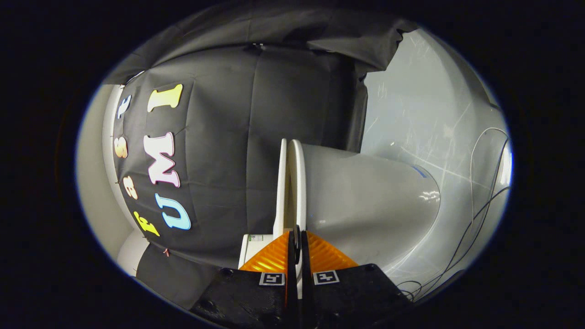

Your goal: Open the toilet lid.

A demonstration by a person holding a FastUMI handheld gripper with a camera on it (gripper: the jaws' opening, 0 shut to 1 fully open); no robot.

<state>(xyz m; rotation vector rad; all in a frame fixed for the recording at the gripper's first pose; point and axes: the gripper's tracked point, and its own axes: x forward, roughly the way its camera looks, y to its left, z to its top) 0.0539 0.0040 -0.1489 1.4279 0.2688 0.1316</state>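
Note:
The view is rolled a quarter turn, so the white toilet (365, 201) lies sideways just beyond the fingers. Its thin lid (282, 183) stands as a flat edge, with a narrow dark gap between it and the seat ring (297, 183), which rests against the bowl. My gripper (297, 235) meets the front edge of this lid and seat stack. The two fingers are almost together, and a thin white edge is pinched between them. The fingers hide exactly where that edge joins the lid.
The black cloth wall (237, 137) hangs beyond the lid side. A pale glossy floor (434, 114) lies past the bowl, with thin dark cables (480, 205) trailing over it. A small white box (256, 244) sits just beside the fingers.

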